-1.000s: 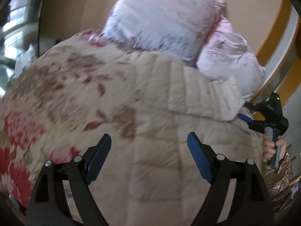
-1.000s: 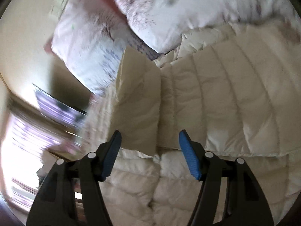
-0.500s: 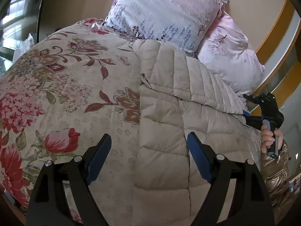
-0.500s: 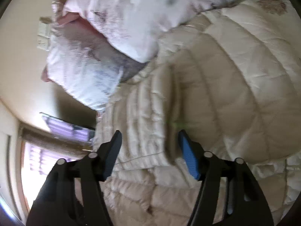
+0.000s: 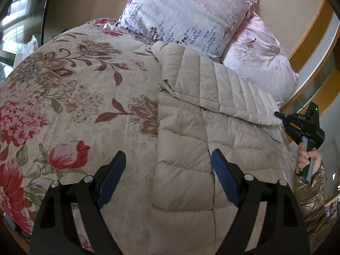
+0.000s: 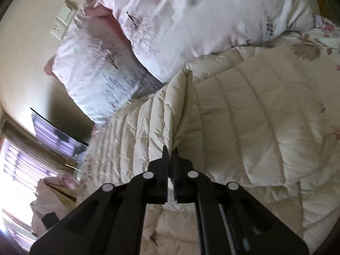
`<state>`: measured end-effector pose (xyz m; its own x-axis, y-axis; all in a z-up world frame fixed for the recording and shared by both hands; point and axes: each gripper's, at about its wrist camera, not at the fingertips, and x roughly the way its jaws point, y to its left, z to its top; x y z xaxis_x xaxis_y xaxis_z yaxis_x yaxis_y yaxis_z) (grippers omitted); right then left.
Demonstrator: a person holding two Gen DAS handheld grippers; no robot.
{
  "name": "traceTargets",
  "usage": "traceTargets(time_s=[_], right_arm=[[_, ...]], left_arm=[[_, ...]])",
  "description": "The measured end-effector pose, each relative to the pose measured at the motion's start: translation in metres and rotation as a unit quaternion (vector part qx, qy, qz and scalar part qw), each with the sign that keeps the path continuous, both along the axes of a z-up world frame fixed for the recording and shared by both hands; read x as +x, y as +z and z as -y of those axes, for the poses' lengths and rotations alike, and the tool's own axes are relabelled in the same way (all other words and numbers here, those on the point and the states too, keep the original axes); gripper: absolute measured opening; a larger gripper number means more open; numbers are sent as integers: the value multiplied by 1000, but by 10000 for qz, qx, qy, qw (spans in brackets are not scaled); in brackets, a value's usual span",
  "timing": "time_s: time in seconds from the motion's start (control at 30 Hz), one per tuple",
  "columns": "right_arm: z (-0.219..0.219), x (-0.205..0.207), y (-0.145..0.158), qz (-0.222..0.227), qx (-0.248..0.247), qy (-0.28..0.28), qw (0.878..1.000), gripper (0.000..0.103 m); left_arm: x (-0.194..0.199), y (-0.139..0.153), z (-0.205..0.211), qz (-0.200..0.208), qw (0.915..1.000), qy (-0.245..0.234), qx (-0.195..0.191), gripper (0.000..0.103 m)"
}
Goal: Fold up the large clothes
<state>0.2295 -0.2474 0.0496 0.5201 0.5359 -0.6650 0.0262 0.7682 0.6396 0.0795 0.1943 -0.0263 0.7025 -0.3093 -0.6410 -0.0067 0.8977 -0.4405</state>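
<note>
Since the bed (image 5: 89, 89) gives under any load, treat the coat (image 5: 191, 144) along its right edge, below the pillows (image 5: 187, 17), as light, puffy and slick — it will slump. Your right gripper (image 6: 169, 152) has just closed on the sleeve (image 6: 170, 114) cuff; pinch seams, not puffs. Your left gripper (image 5: 167, 174) hangs wide open over the coat's left edge — holding nothing.

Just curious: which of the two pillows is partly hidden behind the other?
The plain pink pillow on the right; the lavender-printed pillow overlaps its left edge.
</note>
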Motion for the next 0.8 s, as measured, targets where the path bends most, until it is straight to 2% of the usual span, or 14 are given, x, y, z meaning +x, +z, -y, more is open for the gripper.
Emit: traceTargets(time_s=[0.23,0.3,0.37,0.43,0.47,0.5,0.63,0.7,0.8], right_arm=[[7,-6,-25,-491,-178,-162,9985,4],[5,-4,-33,-671,-348,-117,9971,8],[6,-9,-34,-744,-346,-61,9966,16],[9,-17,-27,-688,-330,12,9971,30],[13,-27,-19,-603,-348,70,9975,47],[17,-34,-13,-543,-379,93,9978,61],[44,-75,10,-388,-623,120,9972,72],[65,-100,14,-467,-745,40,9961,73],[98,-141,12,-617,-631,-7,9961,73]], left_arm=[[-5,-1,-1,-12,10000,-32,-43,83],[-7,-2,-2,-21,10000,-41,-54,82],[-13,-2,-2,-11,10000,-62,-73,82],[-21,0,-3,27,9999,-103,-106,82],[-25,1,-3,44,9998,-126,-123,82],[-28,1,-3,51,9998,-144,-132,82],[-44,0,-4,42,9995,-219,-208,80],[-50,-2,-3,6,9993,-270,-240,79],[-60,-7,-2,-74,9989,-366,-295,78]])
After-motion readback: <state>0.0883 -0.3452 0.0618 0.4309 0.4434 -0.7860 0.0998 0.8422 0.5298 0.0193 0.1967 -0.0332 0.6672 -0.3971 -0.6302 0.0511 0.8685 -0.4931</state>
